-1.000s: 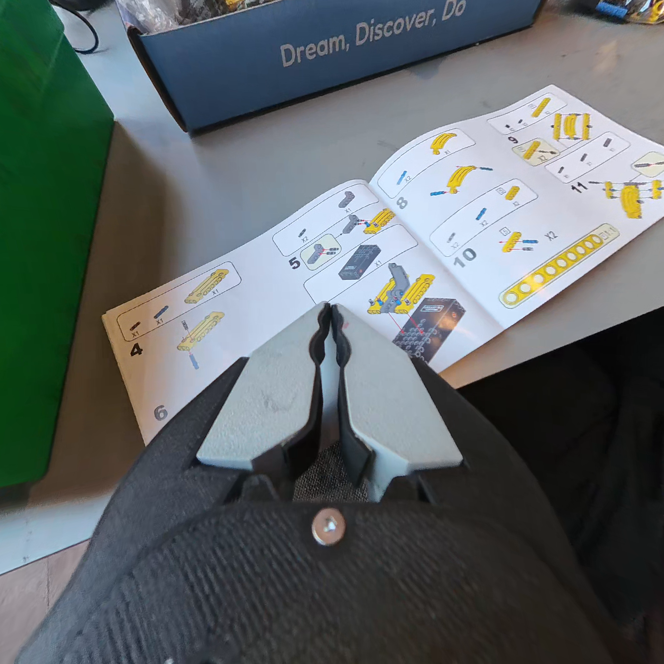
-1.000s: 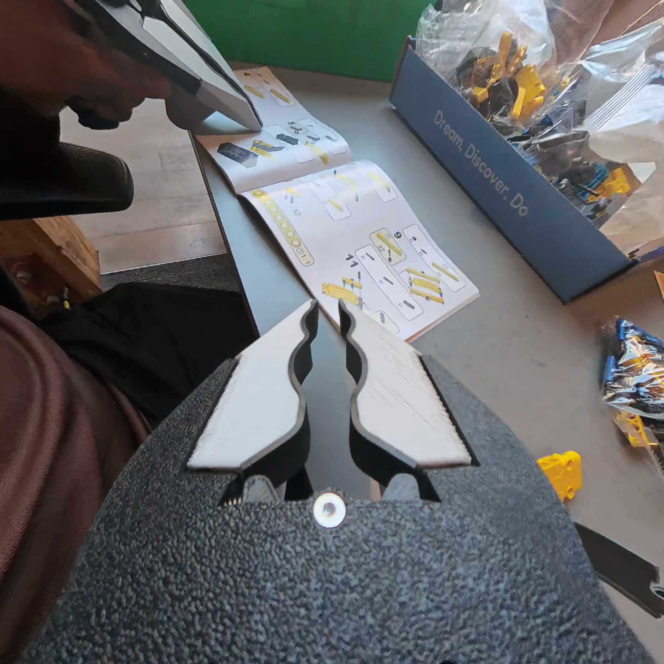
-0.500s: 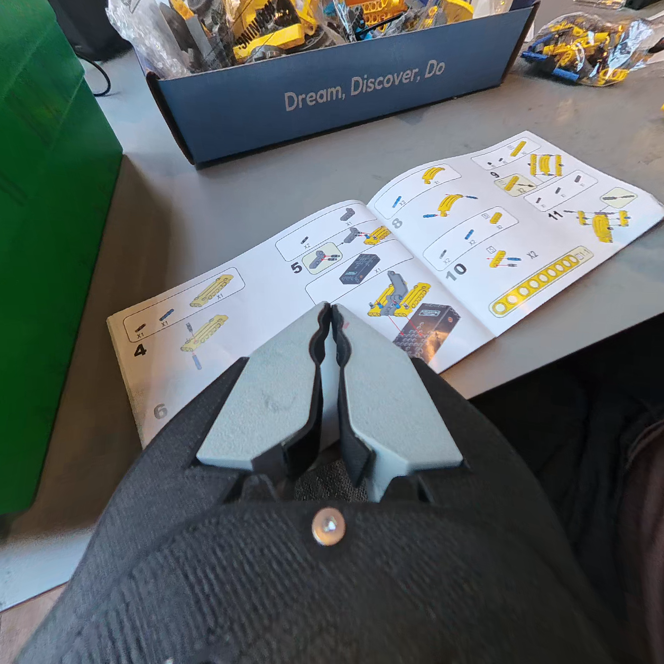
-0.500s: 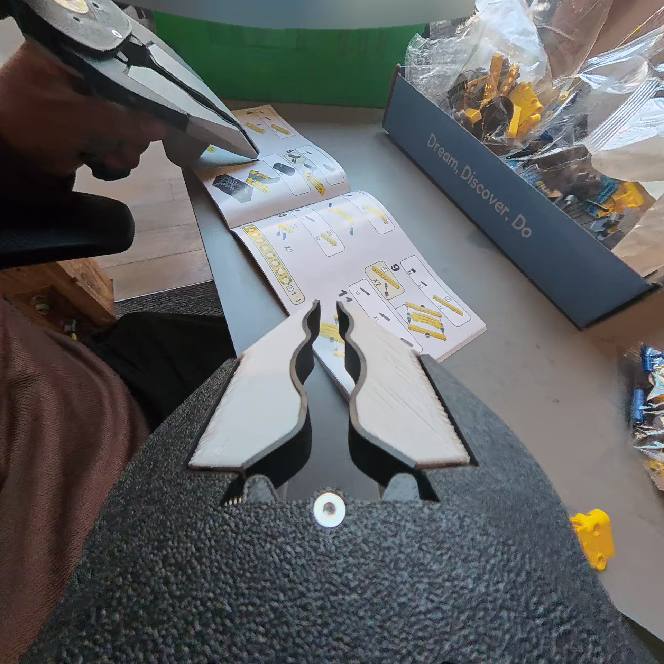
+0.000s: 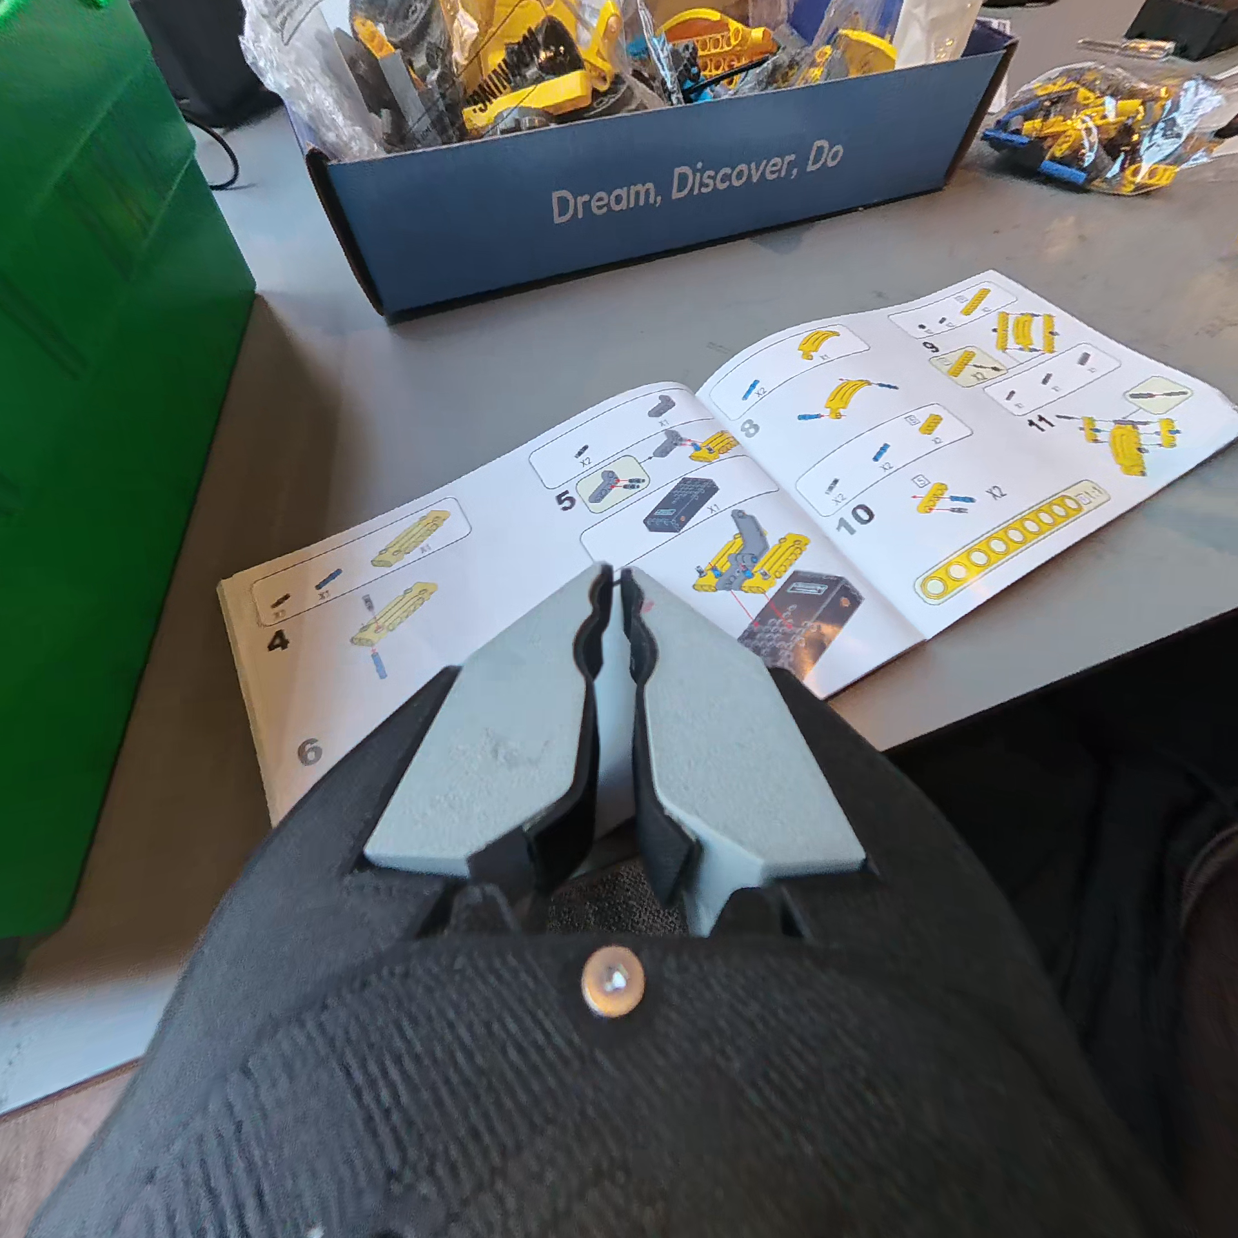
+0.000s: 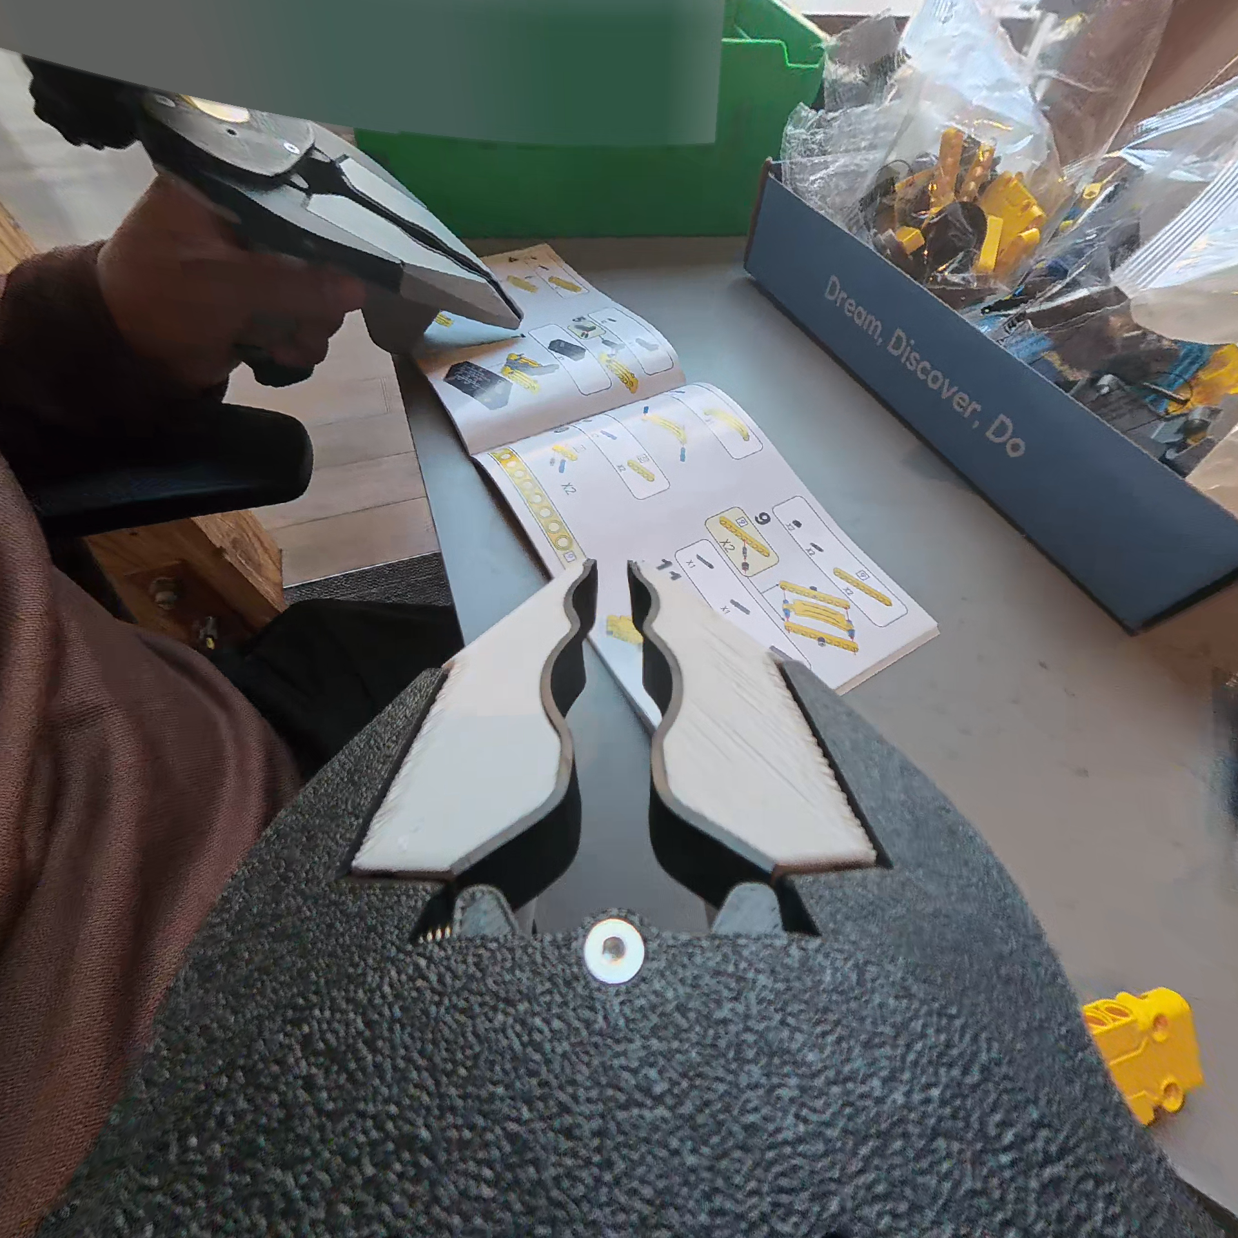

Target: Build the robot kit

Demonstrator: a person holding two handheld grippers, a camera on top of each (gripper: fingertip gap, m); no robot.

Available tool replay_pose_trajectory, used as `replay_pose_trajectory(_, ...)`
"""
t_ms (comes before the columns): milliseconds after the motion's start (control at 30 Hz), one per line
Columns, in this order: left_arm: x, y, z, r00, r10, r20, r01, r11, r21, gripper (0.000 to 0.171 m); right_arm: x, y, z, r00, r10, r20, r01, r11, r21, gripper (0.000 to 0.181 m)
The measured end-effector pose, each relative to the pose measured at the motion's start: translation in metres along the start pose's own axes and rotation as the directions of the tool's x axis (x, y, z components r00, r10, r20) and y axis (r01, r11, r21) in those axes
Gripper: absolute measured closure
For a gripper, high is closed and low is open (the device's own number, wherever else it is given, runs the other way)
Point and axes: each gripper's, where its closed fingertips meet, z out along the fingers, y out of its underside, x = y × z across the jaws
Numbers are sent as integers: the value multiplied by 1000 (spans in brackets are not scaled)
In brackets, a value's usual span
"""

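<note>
Left gripper stayed pinched on the instruction booklet, lifted slightly; right gripper — fingers narrowly apart, empty — advanced over the booklet's near corner.

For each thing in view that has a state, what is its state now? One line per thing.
Left gripper: shut, empty, tips just above the booklet.
Right gripper: slightly open, empty.
Instruction booklet: open, flat on the grey table.
Blue box: open, holding bags of parts.
Yellow part: loose on the table.
</note>
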Motion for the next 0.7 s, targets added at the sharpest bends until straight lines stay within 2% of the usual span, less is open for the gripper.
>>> replay_pose_trajectory(133, 0, -8, -7, 999, 24, 48, -26, 999, 43, 169, -5, -25, -26, 998, -49, -36, 53, 991, 119, 173)
replay_pose_trajectory(233, 0, -9, -9, 997, 19, 79, -22, 999, 38, 168, 6, -44, -66, 989, -56, -137, 88, 968, 236, 173)
replay_pose_trajectory(333, 6, -18, -9, 998, -8, 70, 4, 998, 66, 162, 33, -41, -112, 964, -26, -265, 96, 961, 257, 173)
replay_pose_trajectory(433, 25, -31, -9, 999, 13, 48, -18, 993, 115, 159, 76, -26, -166, 897, 23, -441, 89, 969, 232, 171)
replay_pose_trajectory(533, 52, -33, 0, 998, 59, 5, -59, 994, 97, 159, 125, 11, -218, 774, 81, -628, 38, 984, 174, 172)
replay_pose_trajectory(600, 72, -35, 5, 996, 88, -34, -84, 992, 94, 158, 146, 35, -240, 720, 134, -681, -30, 986, 162, 172)
replay_pose_trajectory(700, 105, -43, 9, 986, 122, -110, -107, 986, 130, 158, 171, 66, -256, 671, 176, -720, -148, 984, 103, 165)
